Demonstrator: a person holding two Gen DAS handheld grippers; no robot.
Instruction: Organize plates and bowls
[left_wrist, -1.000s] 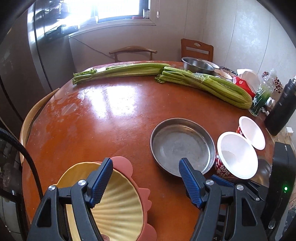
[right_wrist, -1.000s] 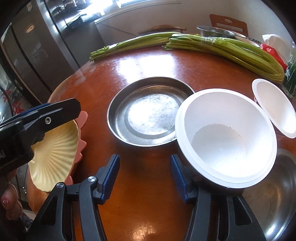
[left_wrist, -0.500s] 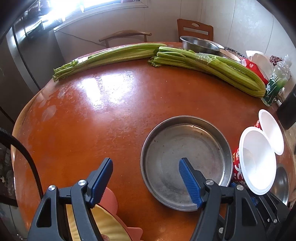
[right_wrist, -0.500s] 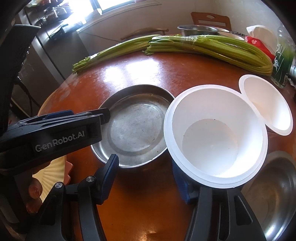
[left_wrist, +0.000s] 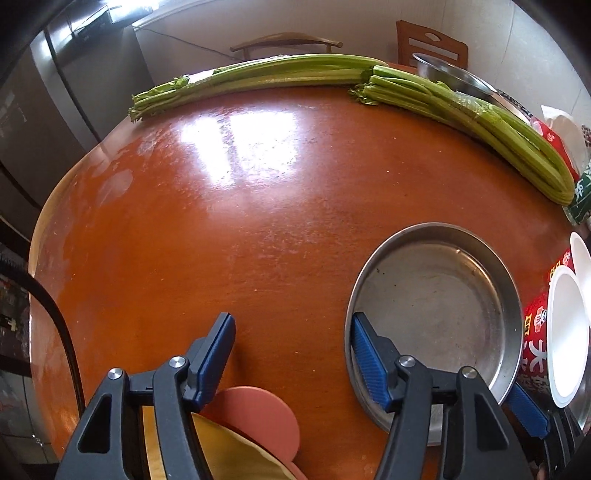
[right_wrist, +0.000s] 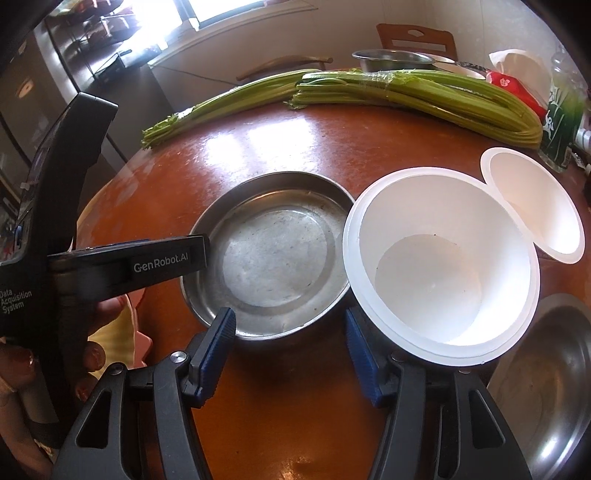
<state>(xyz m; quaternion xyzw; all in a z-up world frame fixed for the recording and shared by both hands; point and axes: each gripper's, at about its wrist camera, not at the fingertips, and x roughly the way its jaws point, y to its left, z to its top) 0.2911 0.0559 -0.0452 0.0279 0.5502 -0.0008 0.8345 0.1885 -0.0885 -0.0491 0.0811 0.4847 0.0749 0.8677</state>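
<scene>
— Where is your left tool (left_wrist: 291, 354) now?

— It hangs over the brown tabletop (left_wrist: 229, 236). Its blue tips are spread, and they have just been closing a bit. Nothing sits between them. One tip is over the near rim of the metal plate (left_wrist: 436, 306). The yellow plate (left_wrist: 236, 458) on the pink mat (left_wrist: 258, 417) lies just below that tool.

— And your right tool (right_wrist: 290, 354)?

— Spread too, with bare tabletop in the gap. One tip is right by the white cup bowl (right_wrist: 439, 266). I cannot tell if it touches.

— Where are the other dishes?

— A second white bowl (right_wrist: 535, 203) stands just behind the first. A metal bowl (right_wrist: 554, 384) is at the right edge. Long green celery (right_wrist: 406, 92) lies far back.
</scene>
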